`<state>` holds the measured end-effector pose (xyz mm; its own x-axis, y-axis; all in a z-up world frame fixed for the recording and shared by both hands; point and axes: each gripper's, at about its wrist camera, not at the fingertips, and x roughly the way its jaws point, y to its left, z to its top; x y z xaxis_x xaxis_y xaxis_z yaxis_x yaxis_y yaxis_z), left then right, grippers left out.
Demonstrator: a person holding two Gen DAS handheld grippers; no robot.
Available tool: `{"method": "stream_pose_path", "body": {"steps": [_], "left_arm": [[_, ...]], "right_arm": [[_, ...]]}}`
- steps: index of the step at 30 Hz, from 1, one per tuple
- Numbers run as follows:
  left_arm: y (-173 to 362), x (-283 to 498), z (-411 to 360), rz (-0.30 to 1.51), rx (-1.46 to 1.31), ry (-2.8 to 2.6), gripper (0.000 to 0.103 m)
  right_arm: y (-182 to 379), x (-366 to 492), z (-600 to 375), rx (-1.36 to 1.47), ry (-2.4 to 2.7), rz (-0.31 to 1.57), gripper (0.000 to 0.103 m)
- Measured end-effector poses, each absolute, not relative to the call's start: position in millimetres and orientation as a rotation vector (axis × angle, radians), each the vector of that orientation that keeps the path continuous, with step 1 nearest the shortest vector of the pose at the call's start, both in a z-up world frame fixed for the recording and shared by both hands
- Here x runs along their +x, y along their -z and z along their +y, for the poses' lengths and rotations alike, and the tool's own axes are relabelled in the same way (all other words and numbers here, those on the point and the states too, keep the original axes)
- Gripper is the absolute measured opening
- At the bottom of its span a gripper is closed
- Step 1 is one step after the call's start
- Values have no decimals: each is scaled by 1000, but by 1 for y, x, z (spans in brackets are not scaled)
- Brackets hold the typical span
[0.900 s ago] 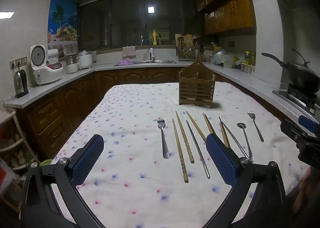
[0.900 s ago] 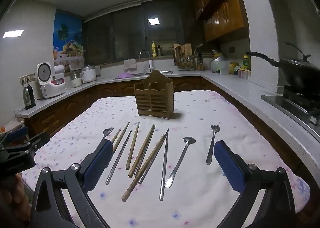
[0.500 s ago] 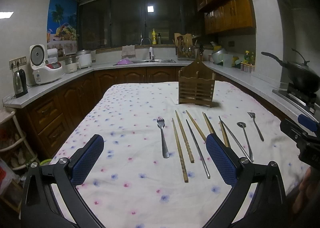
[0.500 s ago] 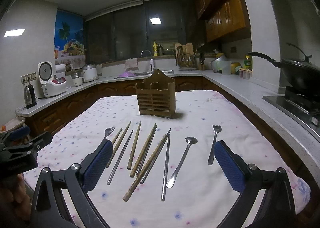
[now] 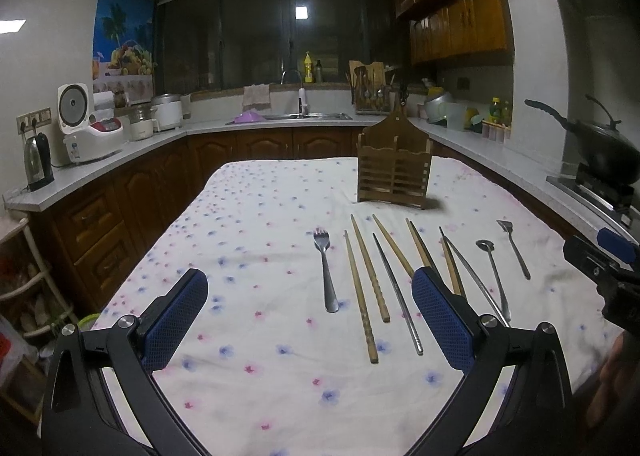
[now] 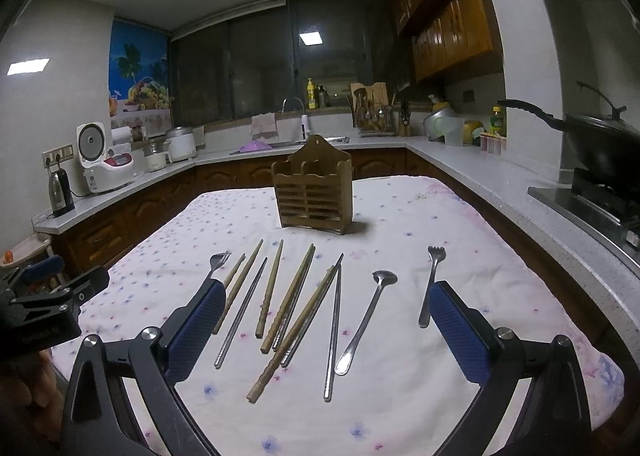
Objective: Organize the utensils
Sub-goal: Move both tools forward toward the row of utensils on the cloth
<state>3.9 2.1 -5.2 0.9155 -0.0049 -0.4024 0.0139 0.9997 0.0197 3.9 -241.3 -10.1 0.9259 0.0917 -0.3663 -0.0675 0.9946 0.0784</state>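
Utensils lie in a row on the flowered tablecloth (image 5: 256, 216): a fork (image 5: 326, 272), several wooden chopsticks (image 5: 360, 292), metal chopsticks (image 5: 396, 296), a spoon (image 5: 495, 276) and a second fork (image 5: 515, 250). A slatted wooden utensil holder (image 5: 394, 172) stands upright behind them. My left gripper (image 5: 310, 280) hovers open over the near cloth, left of the row's middle. In the right wrist view my right gripper (image 6: 328, 290) is open above the chopsticks (image 6: 292, 296), with the spoon (image 6: 368, 316), one fork (image 6: 428, 288) and the holder (image 6: 314, 192) ahead. Neither gripper holds anything.
Counters wrap around the table: a kettle (image 5: 38, 164) and rice cooker (image 5: 86, 132) on the left, a sink (image 5: 304, 116) at the back, a wok on the stove (image 5: 600, 152) on the right. The other gripper shows at each view's edge (image 5: 608, 260) (image 6: 44, 308).
No utensil has moved. Both grippers stay open and almost still; the right wrist view has drifted only slightly.
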Motion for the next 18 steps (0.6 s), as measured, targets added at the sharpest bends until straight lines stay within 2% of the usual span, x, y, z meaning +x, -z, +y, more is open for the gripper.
{"method": "stream_pose_path", "body": {"steps": [8,18], "left_arm": [[12,17,3,466,6,29,103],[23,70,14,628,-69,70,103]], "right_arm": [[17,17,-246,76,-92,469,102],[14,53,-254,101,-134,518,101]]}}
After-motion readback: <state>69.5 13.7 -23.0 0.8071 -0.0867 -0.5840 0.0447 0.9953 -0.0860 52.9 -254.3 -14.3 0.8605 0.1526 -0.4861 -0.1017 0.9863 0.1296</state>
